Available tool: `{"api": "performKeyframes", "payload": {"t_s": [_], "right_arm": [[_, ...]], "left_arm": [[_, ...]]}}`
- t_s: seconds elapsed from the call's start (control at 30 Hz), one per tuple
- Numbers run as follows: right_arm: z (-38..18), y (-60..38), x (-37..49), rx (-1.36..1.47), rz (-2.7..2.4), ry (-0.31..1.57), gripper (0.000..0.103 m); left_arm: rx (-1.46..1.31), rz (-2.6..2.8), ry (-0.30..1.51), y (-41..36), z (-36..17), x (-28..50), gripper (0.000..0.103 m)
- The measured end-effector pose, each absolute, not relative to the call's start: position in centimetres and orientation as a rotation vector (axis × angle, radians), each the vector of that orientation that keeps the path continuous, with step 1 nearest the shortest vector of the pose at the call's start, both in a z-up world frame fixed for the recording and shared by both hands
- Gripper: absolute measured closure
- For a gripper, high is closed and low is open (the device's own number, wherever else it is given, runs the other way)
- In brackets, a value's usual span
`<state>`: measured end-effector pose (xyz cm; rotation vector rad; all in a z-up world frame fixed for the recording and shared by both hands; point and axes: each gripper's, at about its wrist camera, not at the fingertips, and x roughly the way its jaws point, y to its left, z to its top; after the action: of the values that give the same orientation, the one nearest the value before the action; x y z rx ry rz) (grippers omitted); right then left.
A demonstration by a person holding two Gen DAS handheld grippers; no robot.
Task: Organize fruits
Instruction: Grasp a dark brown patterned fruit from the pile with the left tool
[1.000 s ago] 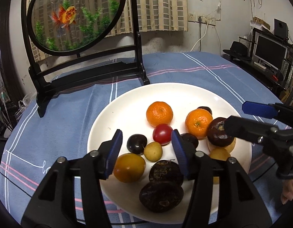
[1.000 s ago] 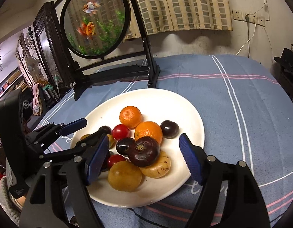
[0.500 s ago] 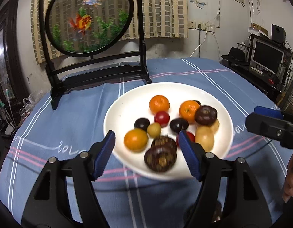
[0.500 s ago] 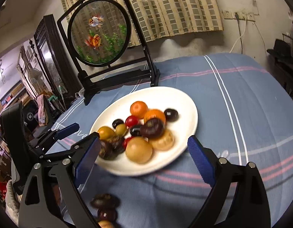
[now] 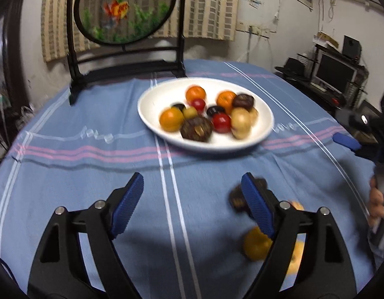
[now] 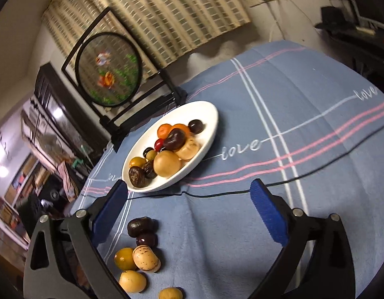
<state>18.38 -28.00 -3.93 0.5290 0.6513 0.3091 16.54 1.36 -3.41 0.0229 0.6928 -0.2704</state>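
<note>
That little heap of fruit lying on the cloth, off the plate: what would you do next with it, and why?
Probably ease the right gripper, whose jaws have just been opening with nothing between them, down over the dark fruit at the near edge of the loose heap. It lies closest to the gripper's open jaws. The white plate already holds many fruits, and these few lie on the blue tablecloth.

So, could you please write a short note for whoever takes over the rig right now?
Left gripper: open, nothing between the pads; jaws have just been opening.
Right gripper: open wide, empty; also just been opening.
Plate sits mid-table on the blue cloth, piled with mixed fruit: oranges, red, dark and tan ones.
Loose fruit lies in a small cluster on the cloth nearer the grippers, between their fingers in the right wrist view.
Done: most fruit is on the plate.
Left: probably the loose cluster still needs placing.
</note>
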Motion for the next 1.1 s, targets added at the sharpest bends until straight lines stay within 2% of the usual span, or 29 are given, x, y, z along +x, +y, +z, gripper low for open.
{"api": "performKeyframes", "payload": {"t_s": [0.2, 0.53, 0.57, 0.67, 0.83, 0.93, 1.1], "right_arm": [[-4.8, -28.9, 18.7, 0.597, 0.296, 0.684, 0.002], [-5.1, -28.8, 18.7, 0.604, 0.302, 0.707, 0.002], [-5.2, -28.8, 18.7, 0.608, 0.304, 0.713, 0.002], [-5.2, -29.0, 18.7, 0.614, 0.303, 0.716, 0.002], [-5.2, -29.0, 18.5, 0.615, 0.307, 0.714, 0.002], [-5.2, -28.9, 18.6, 0.614, 0.310, 0.718, 0.002], [-5.1, -28.8, 18.6, 0.612, 0.310, 0.717, 0.002]], "left_arm": [[0.110, -0.304, 0.701, -0.2, -4.3, 14.7, 0.015], [0.211, -0.294, 0.710, -3.8, -4.9, 17.5, 0.015], [0.214, -0.291, 0.715, -3.9, -5.1, 17.8, 0.011], [0.178, -0.291, 0.737, -2.6, -5.1, 18.3, 0.006], [0.085, -0.053, 0.718, 3.4, -4.4, 18.6, 0.008], [-0.039, -0.087, 0.731, 5.8, -4.2, 18.4, 0.008], [0.072, -0.107, 0.717, 3.4, -4.7, 18.0, 0.008]]}}
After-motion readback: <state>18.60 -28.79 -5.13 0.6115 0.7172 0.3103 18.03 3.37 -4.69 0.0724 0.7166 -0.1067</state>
